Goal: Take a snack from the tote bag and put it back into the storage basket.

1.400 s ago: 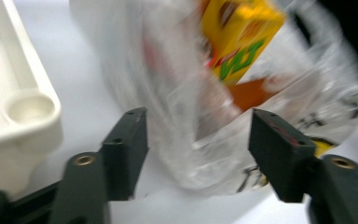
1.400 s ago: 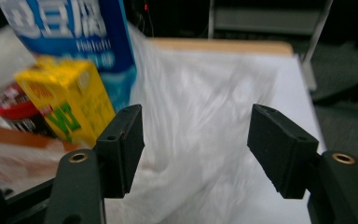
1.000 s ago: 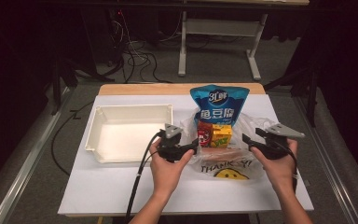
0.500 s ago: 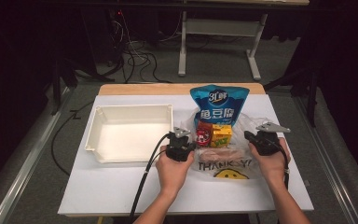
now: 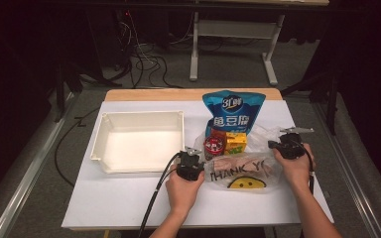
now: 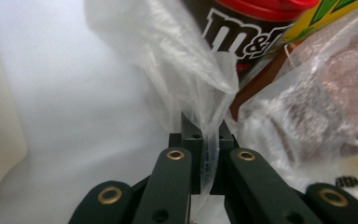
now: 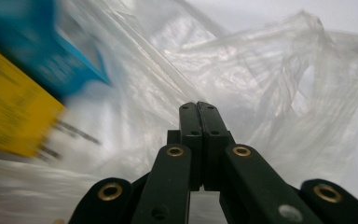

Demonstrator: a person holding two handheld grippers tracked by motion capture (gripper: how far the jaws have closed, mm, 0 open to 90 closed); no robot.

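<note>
Plastic bag point(image 5: 243, 171) printed THANK YOU lies on the white counter point(image 5: 129, 198), right of the empty tray point(image 5: 139, 141), snacks spilling from its mouth beside the blue pouch point(image 5: 232, 111). Step in hand looks like spreading the bag's mouth. Best done by pulling both edges evenly, outward and low, so thin film doesn't tear. Left tongs point(image 6: 204, 140): nearly together, clamped on a fold of film. Right tongs point(image 7: 199, 112): together; film pinched, cannot tell.

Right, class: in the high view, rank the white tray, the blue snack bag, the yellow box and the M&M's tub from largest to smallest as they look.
1. white tray
2. blue snack bag
3. and 4. yellow box and M&M's tub: they look alike, both partly hidden by the plastic bag.
</note>
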